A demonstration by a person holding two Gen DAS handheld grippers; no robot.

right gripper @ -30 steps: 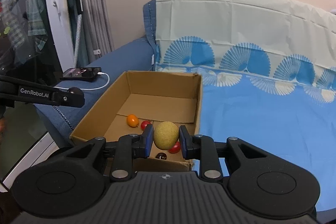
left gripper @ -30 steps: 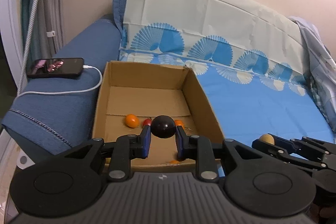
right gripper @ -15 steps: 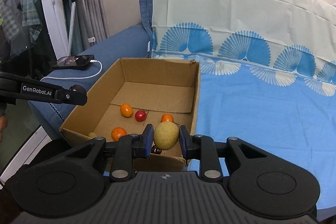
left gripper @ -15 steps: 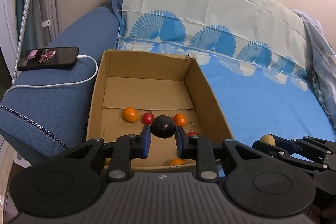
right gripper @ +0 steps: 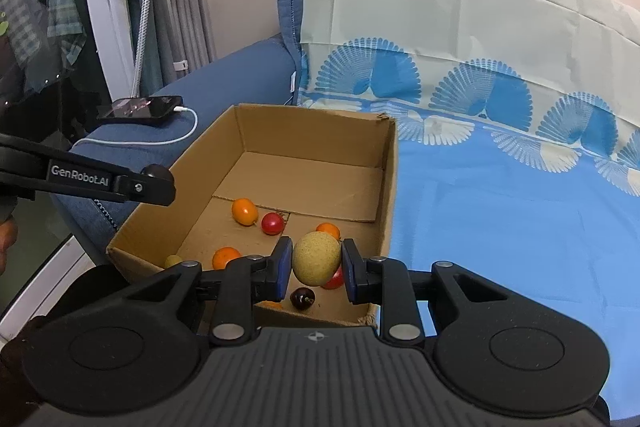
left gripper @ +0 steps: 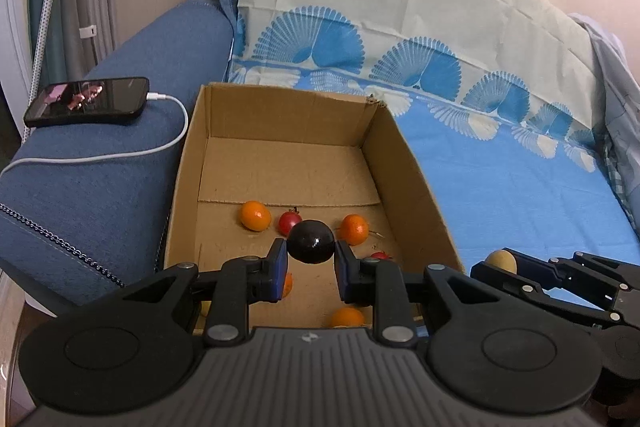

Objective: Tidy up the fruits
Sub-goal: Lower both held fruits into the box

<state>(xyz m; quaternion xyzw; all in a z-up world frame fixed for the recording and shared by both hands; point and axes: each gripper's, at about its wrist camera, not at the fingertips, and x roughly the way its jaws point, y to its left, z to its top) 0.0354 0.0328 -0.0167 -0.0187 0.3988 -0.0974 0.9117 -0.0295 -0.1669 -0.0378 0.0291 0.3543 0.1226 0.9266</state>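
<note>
Nearest the lens: left gripper (left gripper: 311, 269) clamped on a dark plum (left gripper: 311, 241), blue pads pressed to both its sides, held above the near end of an open cardboard box (left gripper: 412, 163). Right gripper (right gripper: 316, 269) likewise pinching a yellow-tan round fruit (right gripper: 316, 257), poised over the box's near right corner. On the box floor beneath: a second dark plum (right gripper: 302, 298), a red fruit (right gripper: 335, 278) partly hidden behind the held one, an orange one (right gripper: 226, 257) and a small yellow-green one (right gripper: 173, 260) toward the left wall. Farther in: two more orange fruits (right gripper: 244, 211) (right gripper: 328, 229) flanking a red one (right gripper: 273, 223). Beyond, blue fan-patterned sheet (right gripper: 500, 195) draped over a sofa; on the blue armrest (left gripper: 100, 163), a phone (left gripper: 86, 101) plugged into a white cable (left gripper: 168, 143).
</note>
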